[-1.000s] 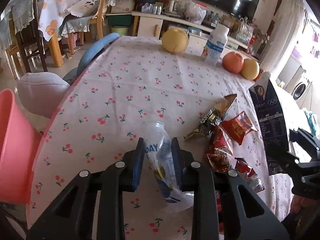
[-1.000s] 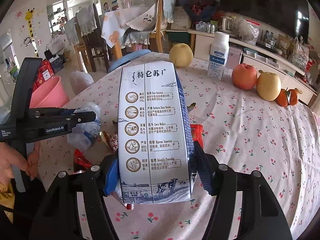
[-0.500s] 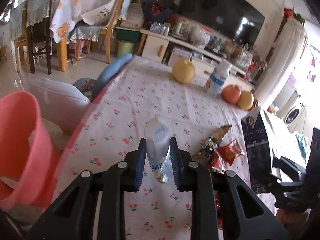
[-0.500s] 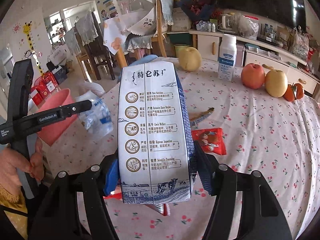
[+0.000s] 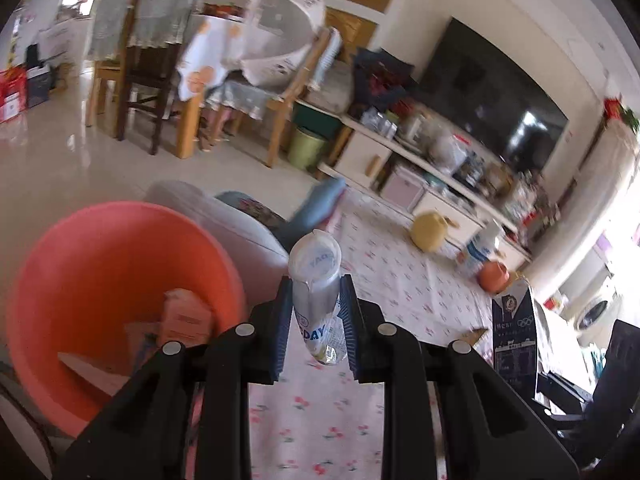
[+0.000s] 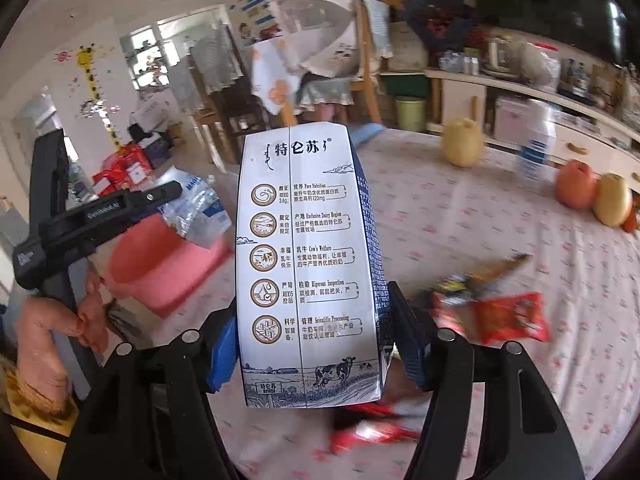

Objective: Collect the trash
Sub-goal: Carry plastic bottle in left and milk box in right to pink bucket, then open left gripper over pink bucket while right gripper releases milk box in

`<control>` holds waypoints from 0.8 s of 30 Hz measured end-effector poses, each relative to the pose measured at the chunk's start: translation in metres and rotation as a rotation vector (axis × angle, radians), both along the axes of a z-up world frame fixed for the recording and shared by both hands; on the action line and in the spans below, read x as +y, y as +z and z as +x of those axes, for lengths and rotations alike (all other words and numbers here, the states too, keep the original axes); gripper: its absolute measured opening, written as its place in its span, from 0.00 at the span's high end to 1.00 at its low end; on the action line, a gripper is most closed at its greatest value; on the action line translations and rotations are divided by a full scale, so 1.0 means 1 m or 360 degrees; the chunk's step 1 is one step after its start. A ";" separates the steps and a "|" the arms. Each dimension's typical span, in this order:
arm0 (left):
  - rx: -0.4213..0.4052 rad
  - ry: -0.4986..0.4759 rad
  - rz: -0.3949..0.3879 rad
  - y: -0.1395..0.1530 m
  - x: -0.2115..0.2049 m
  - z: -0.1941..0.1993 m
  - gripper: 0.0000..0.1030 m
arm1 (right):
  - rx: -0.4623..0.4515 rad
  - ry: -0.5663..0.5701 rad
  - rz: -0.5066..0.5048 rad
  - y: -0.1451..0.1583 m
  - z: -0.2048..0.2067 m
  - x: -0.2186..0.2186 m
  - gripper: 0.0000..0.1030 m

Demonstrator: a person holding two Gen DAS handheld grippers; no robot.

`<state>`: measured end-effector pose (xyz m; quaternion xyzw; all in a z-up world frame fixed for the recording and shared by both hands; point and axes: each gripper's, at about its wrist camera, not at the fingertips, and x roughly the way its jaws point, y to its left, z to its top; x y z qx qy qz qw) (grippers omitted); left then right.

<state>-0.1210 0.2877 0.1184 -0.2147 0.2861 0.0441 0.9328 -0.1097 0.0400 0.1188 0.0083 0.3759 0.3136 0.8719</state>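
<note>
My left gripper (image 5: 316, 320) is shut on a crushed clear plastic bottle (image 5: 316, 280), held in the air off the table's left edge, just right of a pink basin (image 5: 100, 280) that holds a box and paper scraps. The right wrist view shows that bottle (image 6: 196, 208) above the basin (image 6: 160, 268), with a hand (image 6: 52, 324) on the left gripper's grip. My right gripper (image 6: 312, 344) is shut on a white and blue milk carton (image 6: 304, 264), upright above the table. Red snack wrappers (image 6: 504, 316) lie on the cherry-print tablecloth (image 6: 460, 216).
A yellow pear (image 6: 462, 148), a white bottle (image 6: 536, 152), an apple (image 6: 576, 184) and another pear (image 6: 612, 200) stand at the table's far side. A grey cushioned seat (image 5: 224, 220) and a blue chair back (image 5: 316, 204) sit beside the basin. Chairs and a TV cabinet lie beyond.
The left gripper lifted the crushed bottle off the table and carried it left to the basin's rim. The right gripper moved left with the carton, off the wrappers.
</note>
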 end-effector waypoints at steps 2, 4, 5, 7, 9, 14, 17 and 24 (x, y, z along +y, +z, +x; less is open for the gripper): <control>-0.0011 0.0078 -0.0012 0.001 0.020 -0.008 0.75 | 0.0001 0.0047 0.0020 0.005 0.000 0.018 0.36; -0.0014 0.0144 -0.0030 0.001 0.038 -0.015 0.75 | -0.0005 0.0112 0.0032 0.010 -0.001 0.045 0.36; -0.0012 0.0185 -0.0037 -0.001 0.048 -0.019 0.75 | -0.0007 0.0153 0.0038 0.013 -0.002 0.061 0.36; -0.0009 0.0251 -0.0064 -0.004 0.064 -0.025 0.75 | -0.0008 0.0211 0.0043 0.017 -0.002 0.086 0.36; 0.0012 0.0309 -0.0050 -0.007 0.077 -0.030 0.75 | -0.0001 0.0261 0.0050 0.019 -0.001 0.112 0.36; 0.0056 0.0397 -0.0048 -0.017 0.100 -0.035 0.75 | 0.0018 0.0382 0.0039 0.017 0.001 0.177 0.36; 0.0096 0.0445 -0.0029 -0.024 0.112 -0.035 0.75 | 0.0040 0.0418 0.0008 0.010 0.005 0.209 0.36; 0.0226 0.0577 0.0103 -0.030 0.122 -0.038 0.41 | 0.0097 0.0379 0.0028 -0.007 0.011 0.229 0.19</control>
